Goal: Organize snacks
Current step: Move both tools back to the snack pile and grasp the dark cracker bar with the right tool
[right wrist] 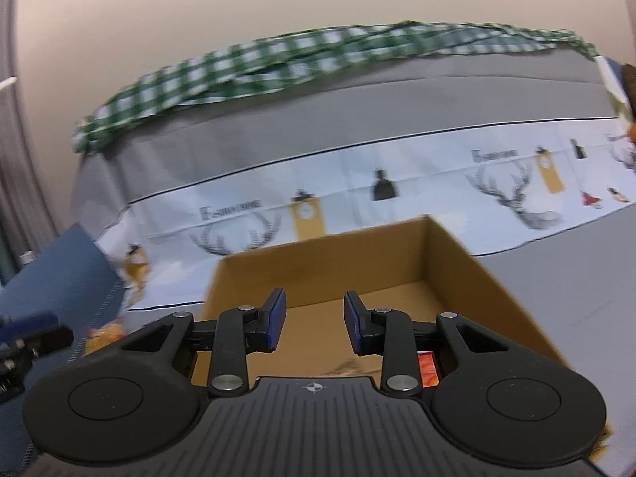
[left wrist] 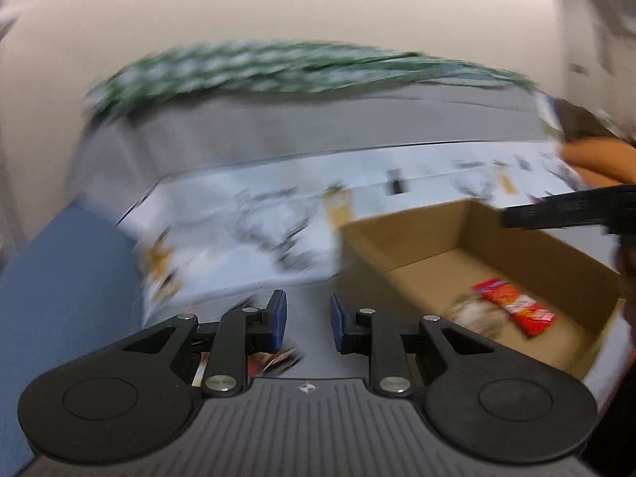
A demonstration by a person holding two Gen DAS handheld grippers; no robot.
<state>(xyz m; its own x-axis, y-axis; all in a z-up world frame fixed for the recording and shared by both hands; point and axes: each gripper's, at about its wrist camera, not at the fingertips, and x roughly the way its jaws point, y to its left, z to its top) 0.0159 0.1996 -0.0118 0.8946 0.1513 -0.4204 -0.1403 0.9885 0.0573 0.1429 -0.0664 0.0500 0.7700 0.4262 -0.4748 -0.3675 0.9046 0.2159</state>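
Colours and patterns around the black tongs with blue pads

Right of the left gripper (left wrist: 308, 320), a plain brown cardboard box (left wrist: 417, 238) holds a red-orange printed snack packet (left wrist: 512, 305); beyond the right gripper (right wrist: 314, 320) lie a white cloth with grey antlers and mustard tags (right wrist: 397, 167), a plain grey fabric surface (right wrist: 318, 119) and a green-and-white checked cloth (right wrist: 278, 63)

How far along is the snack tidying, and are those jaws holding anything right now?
Some is done: a red snack packet and a paler, blurred packet already lie in the cardboard box. Nothing is in hand: the left gripper and right gripper both have their jaws open and empty. Still left: at least one colourful packet lies outside the box, under the left gripper. Blur hides any others.
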